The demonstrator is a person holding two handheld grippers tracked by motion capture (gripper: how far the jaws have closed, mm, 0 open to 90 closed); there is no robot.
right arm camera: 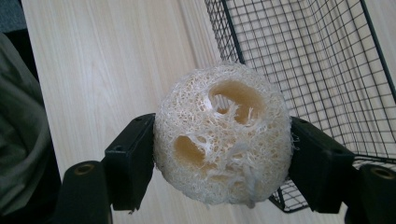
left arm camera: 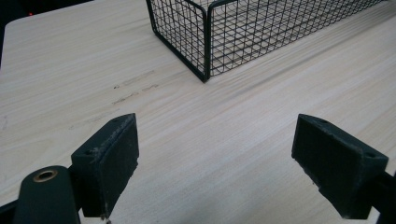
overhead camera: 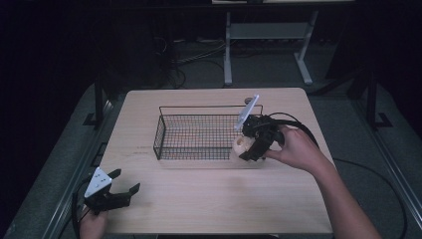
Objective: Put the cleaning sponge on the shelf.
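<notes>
A pale loofah sponge (right arm camera: 222, 135) with round holes is clamped between the jaws of my right gripper (right arm camera: 222, 161), lifted off the table. In the high view that right gripper (overhead camera: 249, 149) holds the loofah (overhead camera: 242, 146) at the near right corner of the black wire basket (overhead camera: 164, 130). The basket's corner (right arm camera: 327, 84) lies just behind the sponge in the right gripper view. My left gripper (overhead camera: 119, 185) rests open at the table's near left, nothing between its jaws (left arm camera: 217, 158). The basket's near left corner (left arm camera: 205, 51) shows ahead of it.
The wooden table (overhead camera: 214, 199) carries the basket in its middle. A white metal frame (overhead camera: 268, 35) and cables stand on the dark floor beyond the far edge. A cable (overhead camera: 306, 130) trails from the right gripper.
</notes>
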